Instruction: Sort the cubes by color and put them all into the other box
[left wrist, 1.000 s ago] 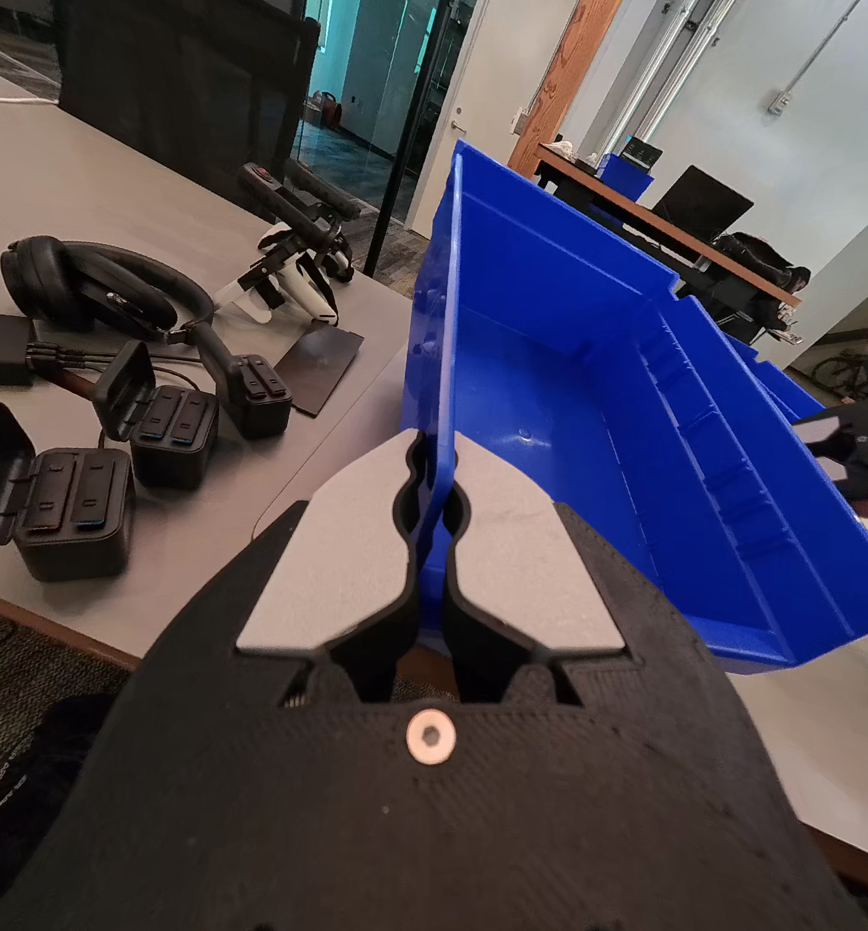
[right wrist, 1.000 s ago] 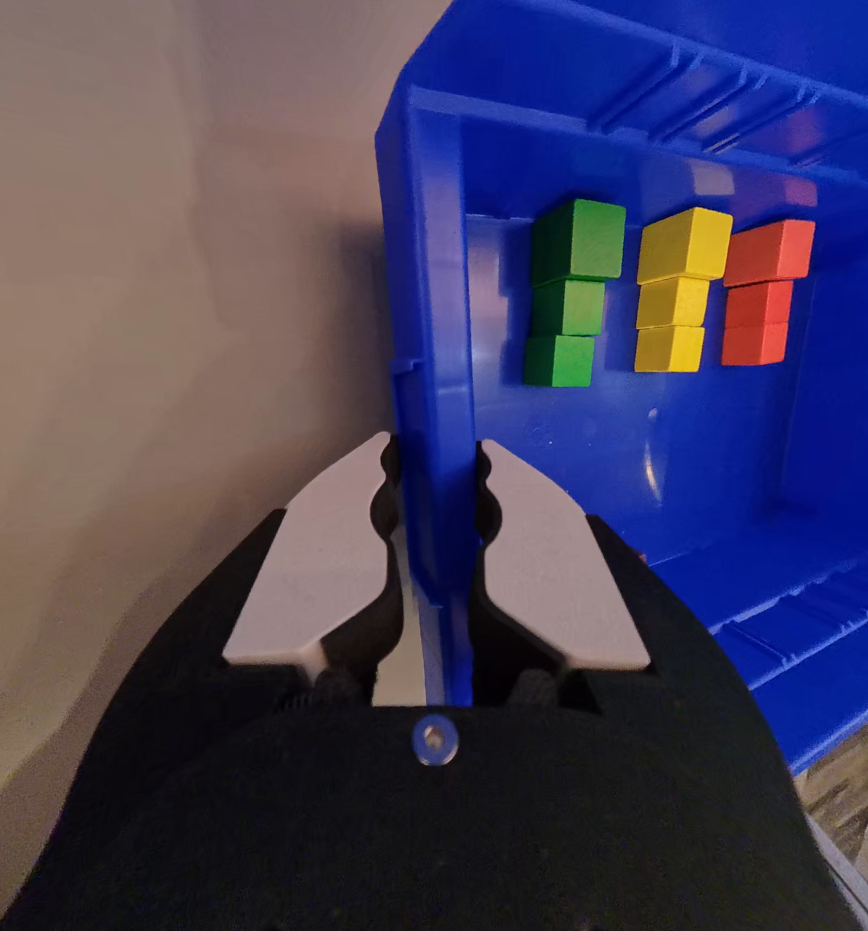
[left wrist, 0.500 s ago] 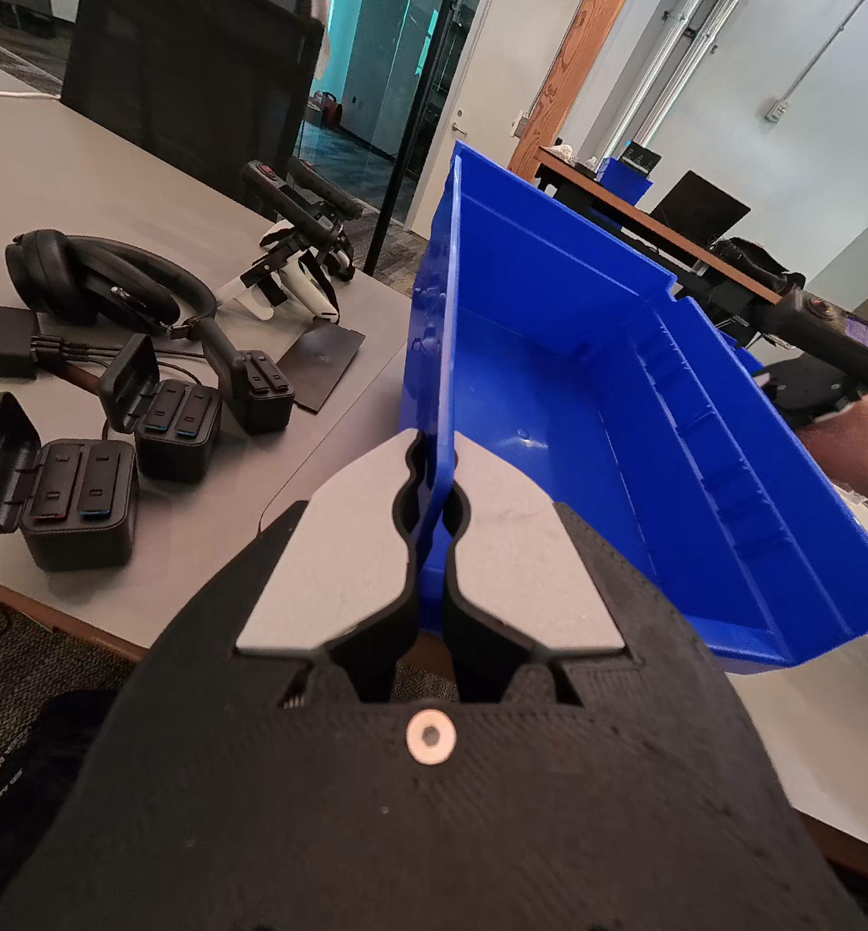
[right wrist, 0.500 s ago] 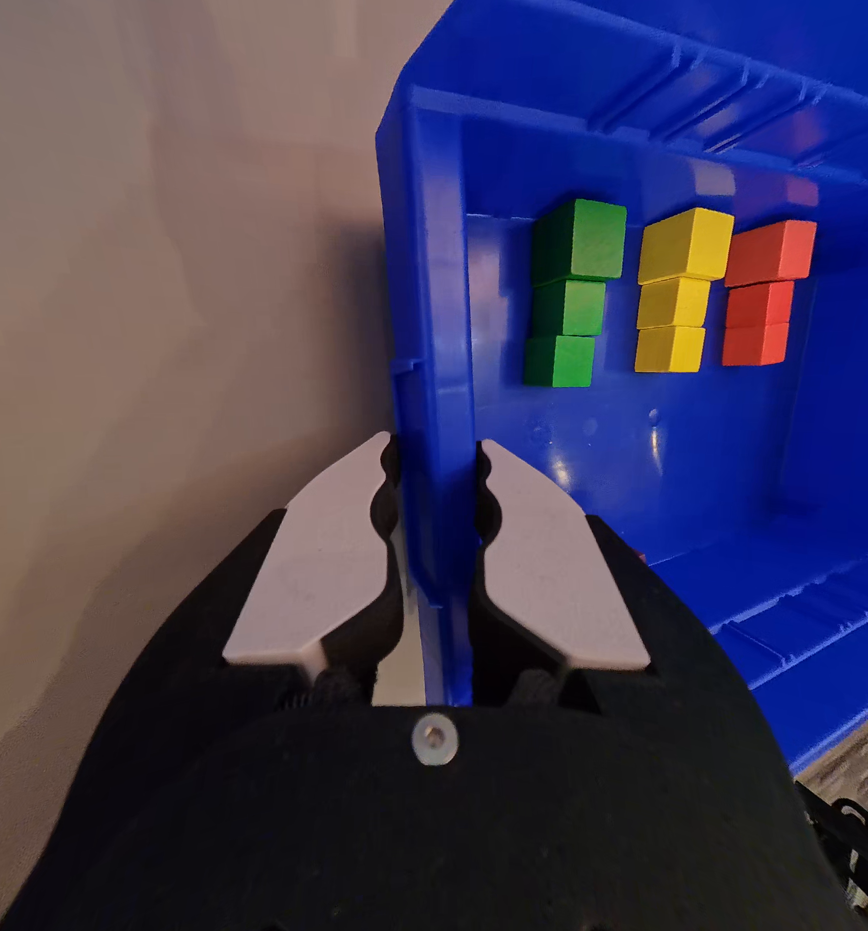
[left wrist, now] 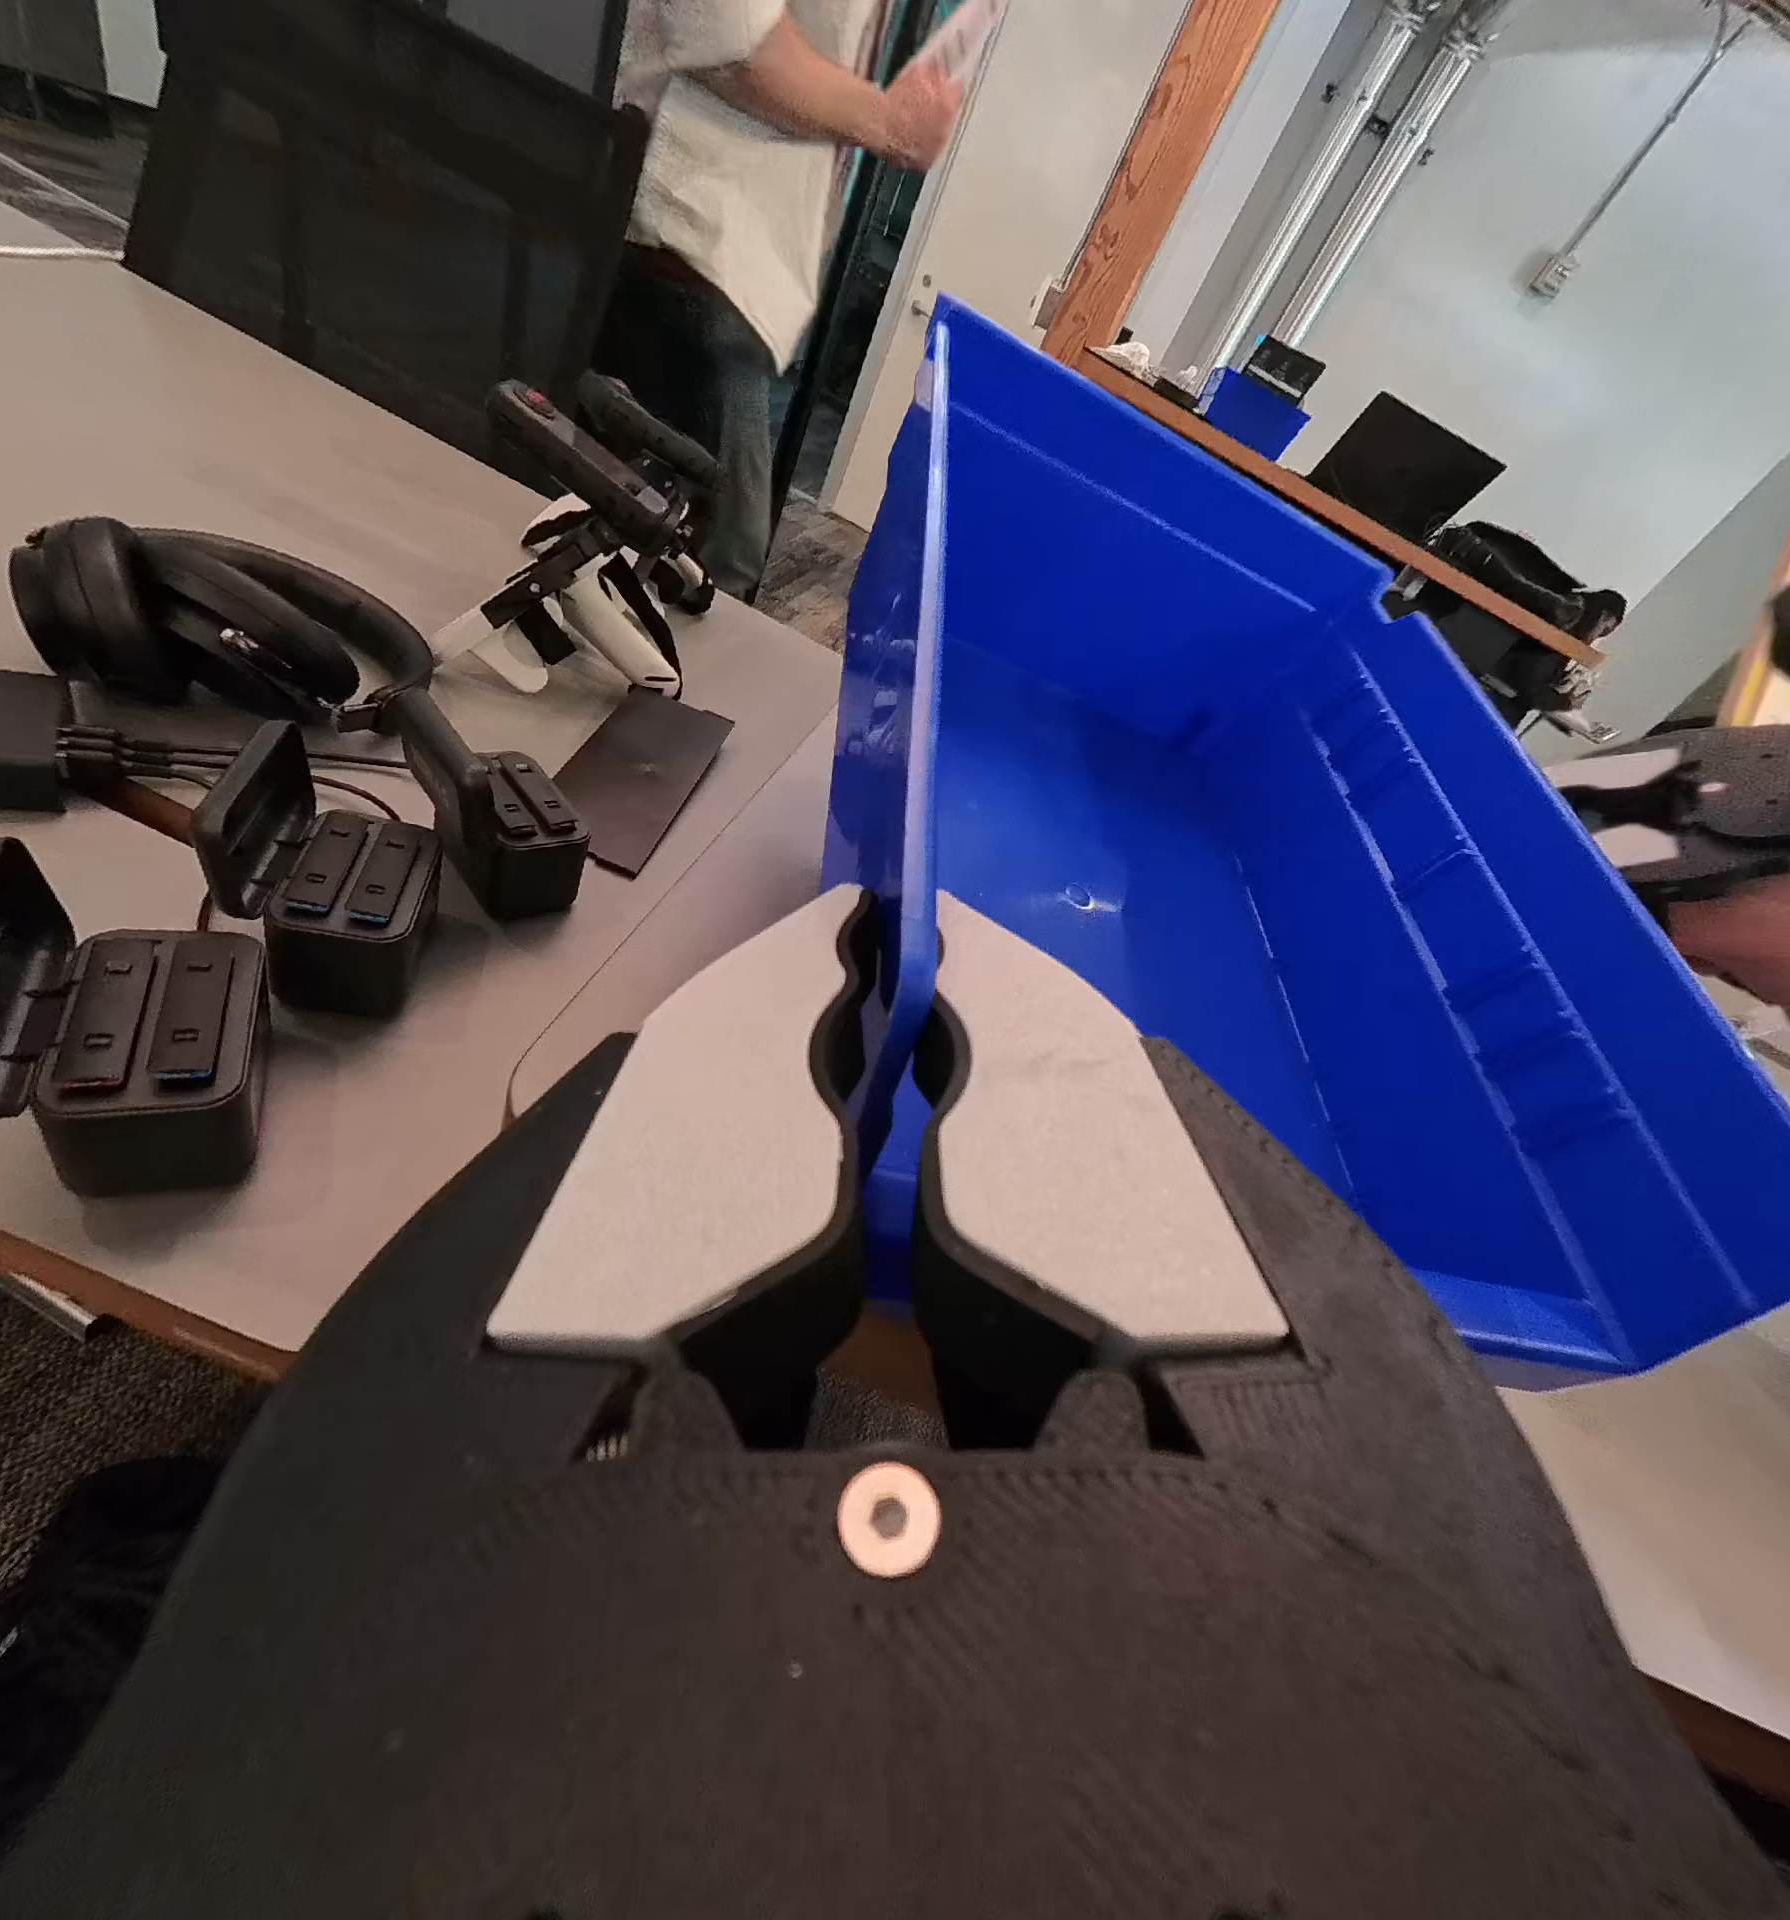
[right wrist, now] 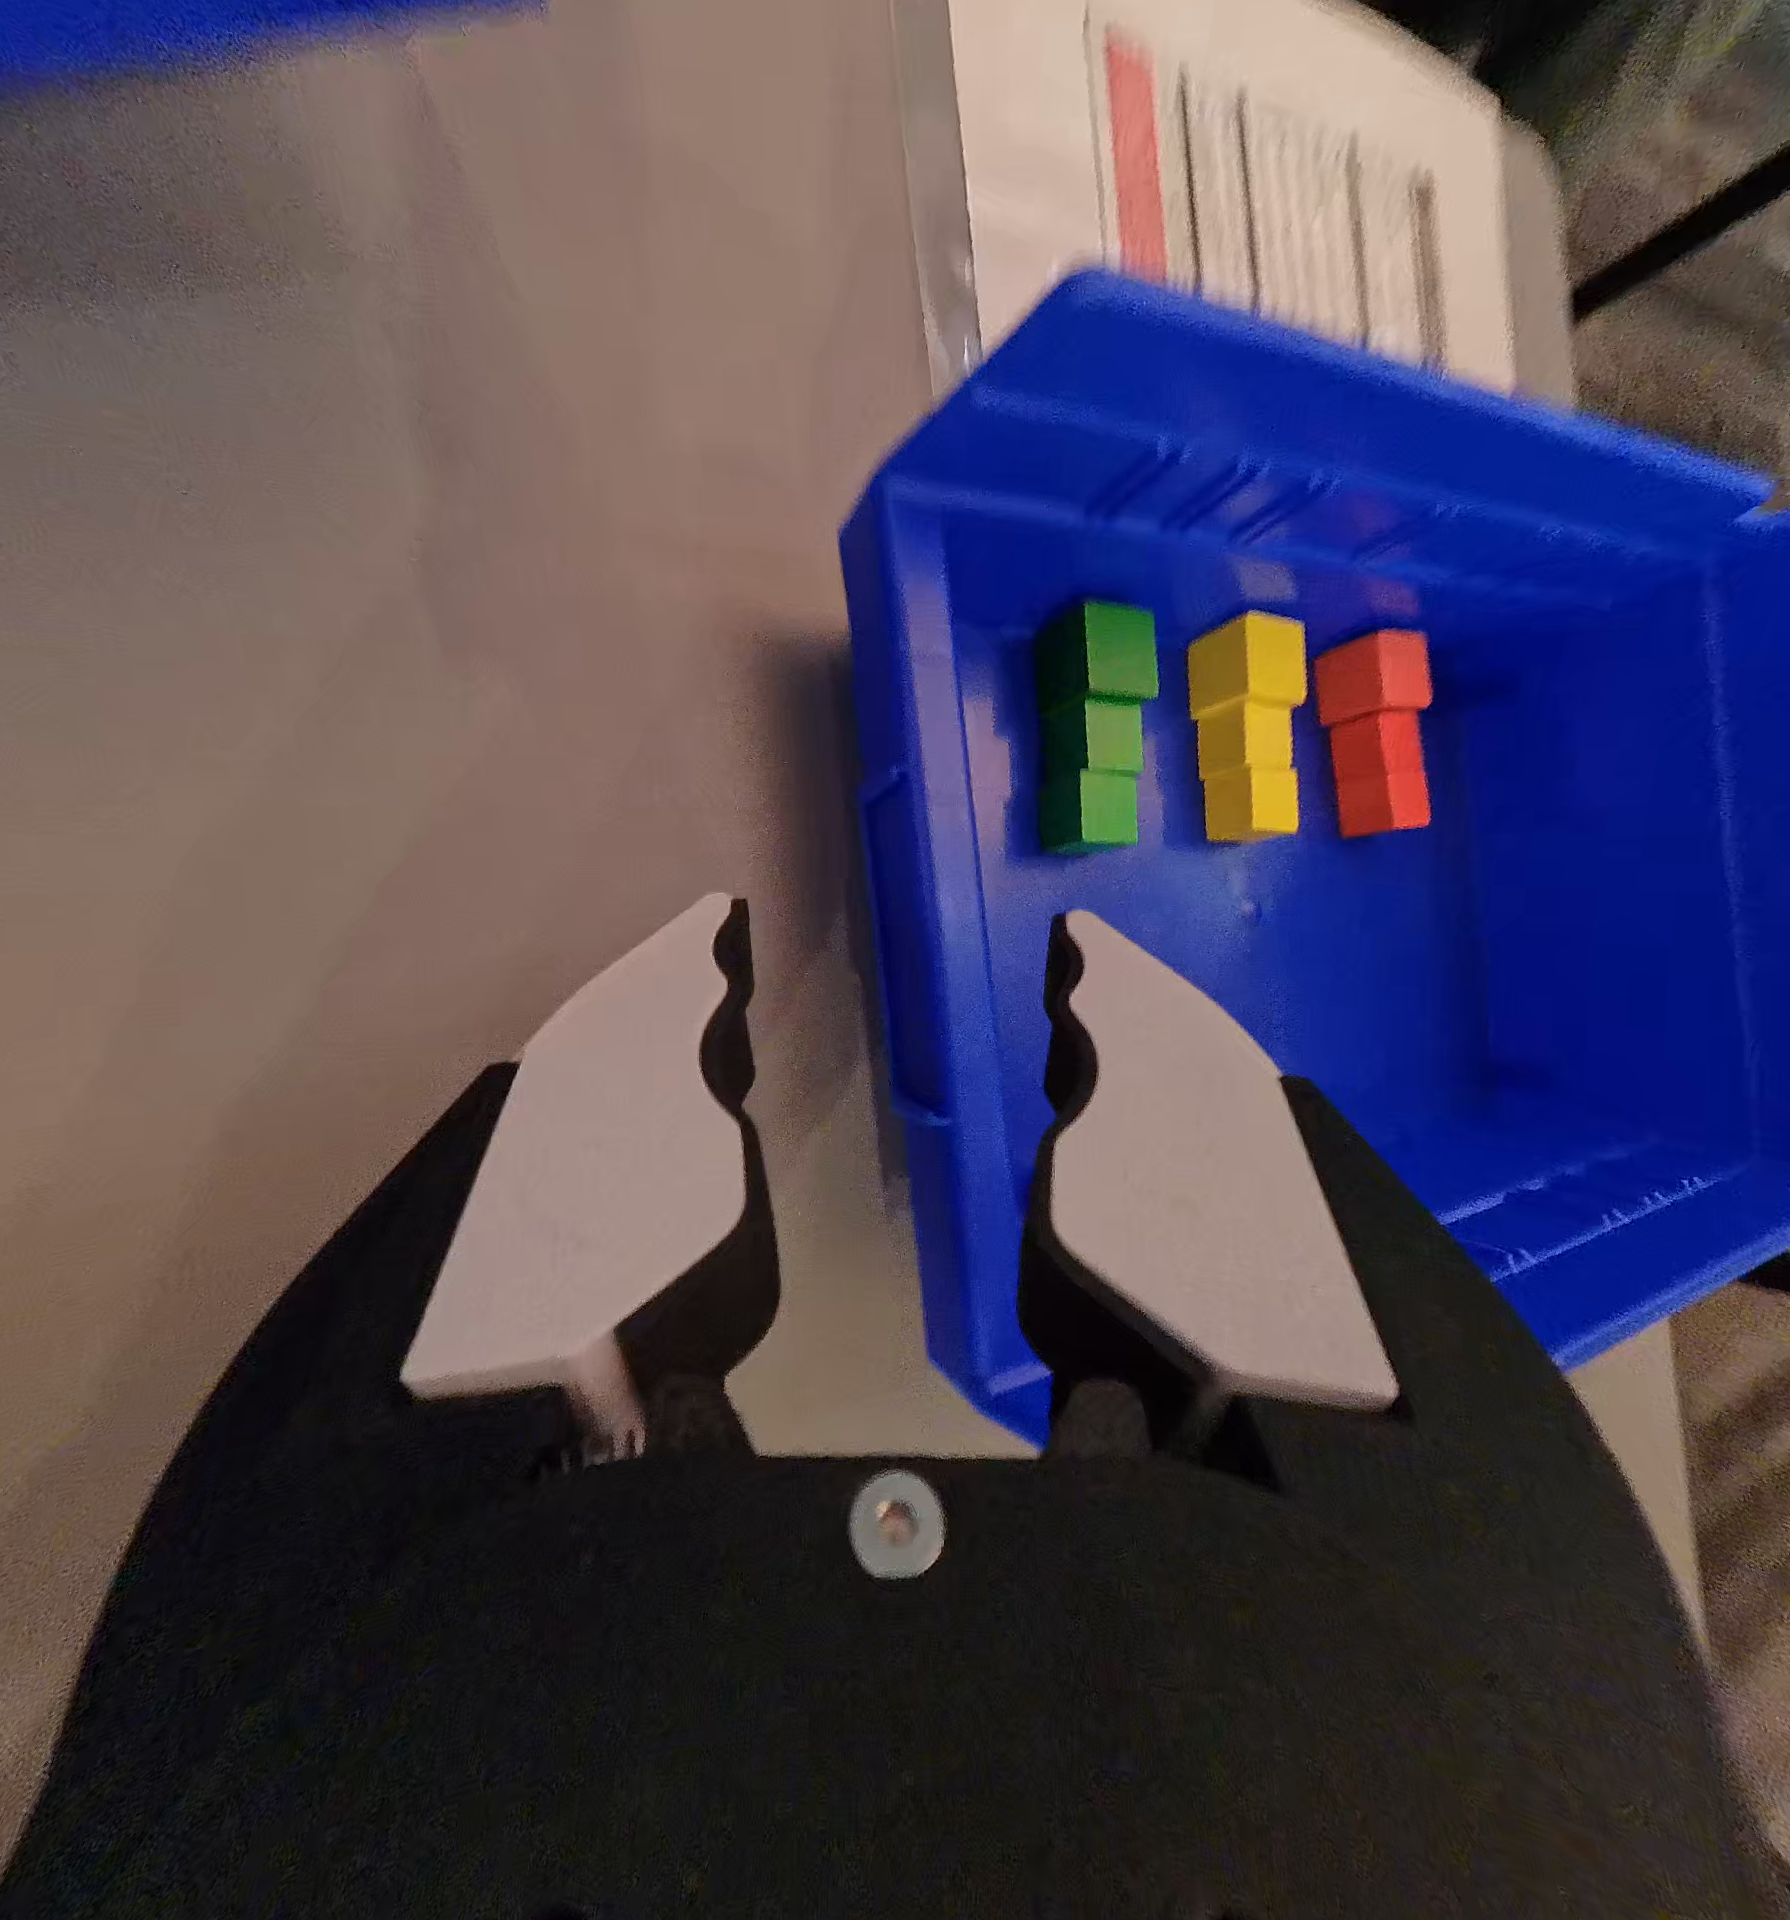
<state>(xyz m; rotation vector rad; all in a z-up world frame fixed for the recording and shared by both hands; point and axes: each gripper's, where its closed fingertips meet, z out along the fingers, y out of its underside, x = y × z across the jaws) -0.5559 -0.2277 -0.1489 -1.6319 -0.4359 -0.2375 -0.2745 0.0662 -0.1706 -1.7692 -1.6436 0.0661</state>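
Note:
In the left wrist view my left gripper (left wrist: pixel 901 925) is shut on the thin left wall (left wrist: pixel 927 623) of a blue box (left wrist: pixel 1130 883) whose inside shows no cubes. My right gripper (left wrist: pixel 1587 821) shows at that box's far right side. In the right wrist view my right gripper (right wrist: pixel 896 914) is open; the left wall (right wrist: pixel 932 987) of a second blue box (right wrist: pixel 1390 447) stands between its fingers with a gap on both sides. Inside that box lie a row of three green cubes (right wrist: pixel 1093 743), three yellow cubes (right wrist: pixel 1246 727) and three red cubes (right wrist: pixel 1379 732).
Black headphones (left wrist: pixel 195 623), open black cases (left wrist: pixel 153 1049) and a controller on a stand (left wrist: pixel 600 499) lie on the grey table left of the box. A person (left wrist: pixel 766 156) stands behind. A printed sheet (right wrist: pixel 1234 156) lies beyond the cube box. The table edge (left wrist: pixel 143 1309) is near. There is about 40 centimetres between the tips of the two grippers.
My right gripper opened, let go of the cube box's wall and drew back, so the box looks smaller. My left gripper stays shut on the other box's wall. A person came into view.

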